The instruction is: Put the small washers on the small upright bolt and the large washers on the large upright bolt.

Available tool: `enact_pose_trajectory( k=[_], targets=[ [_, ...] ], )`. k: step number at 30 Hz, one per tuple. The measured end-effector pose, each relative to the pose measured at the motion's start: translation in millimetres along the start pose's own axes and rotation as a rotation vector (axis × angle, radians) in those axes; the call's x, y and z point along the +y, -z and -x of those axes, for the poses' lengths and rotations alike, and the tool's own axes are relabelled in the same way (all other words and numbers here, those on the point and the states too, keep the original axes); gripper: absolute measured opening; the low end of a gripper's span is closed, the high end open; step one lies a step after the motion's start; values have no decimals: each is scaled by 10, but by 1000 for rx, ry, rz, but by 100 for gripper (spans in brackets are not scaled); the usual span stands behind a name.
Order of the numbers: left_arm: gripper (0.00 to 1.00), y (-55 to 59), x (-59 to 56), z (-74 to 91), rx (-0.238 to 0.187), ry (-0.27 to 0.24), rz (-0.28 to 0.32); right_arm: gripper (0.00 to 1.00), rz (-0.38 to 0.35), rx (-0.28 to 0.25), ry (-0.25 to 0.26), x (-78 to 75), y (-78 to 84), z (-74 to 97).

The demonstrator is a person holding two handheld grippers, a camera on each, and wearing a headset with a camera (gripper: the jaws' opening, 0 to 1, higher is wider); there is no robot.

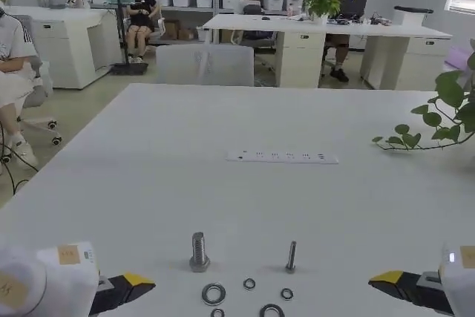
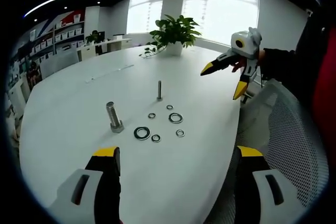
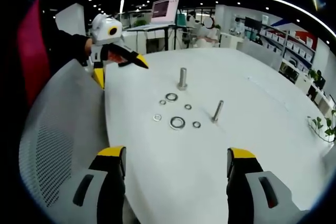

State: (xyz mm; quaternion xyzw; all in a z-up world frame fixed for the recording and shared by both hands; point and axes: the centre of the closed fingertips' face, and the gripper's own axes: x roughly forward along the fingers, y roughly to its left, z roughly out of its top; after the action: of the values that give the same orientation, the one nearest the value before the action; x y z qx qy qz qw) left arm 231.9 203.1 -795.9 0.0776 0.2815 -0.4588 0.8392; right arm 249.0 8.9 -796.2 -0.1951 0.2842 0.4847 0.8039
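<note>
Zero washers [image 1: 214, 292] are threaded yet; all six are left loose on worktop [image 1: 260, 198] by large bolt [image 1: 199, 252] & small bolt [image 1: 292, 256]. Fingers [image 2: 107, 157] of left gripper [image 2: 177, 153] & right gripper [image 3: 176, 152] are held spread, empty.

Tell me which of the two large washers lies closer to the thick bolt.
The large washer lying just in front of the thick bolt. The other large washer lies farther right, at the head view's bottom edge.
</note>
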Motion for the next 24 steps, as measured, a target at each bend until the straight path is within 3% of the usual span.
enact_pose_trajectory(
  k=[24],
  targets=[
    [90, -7, 4, 2, -12, 2, 1, 78, 0, 17, 8, 30, 40, 7]
  ],
)
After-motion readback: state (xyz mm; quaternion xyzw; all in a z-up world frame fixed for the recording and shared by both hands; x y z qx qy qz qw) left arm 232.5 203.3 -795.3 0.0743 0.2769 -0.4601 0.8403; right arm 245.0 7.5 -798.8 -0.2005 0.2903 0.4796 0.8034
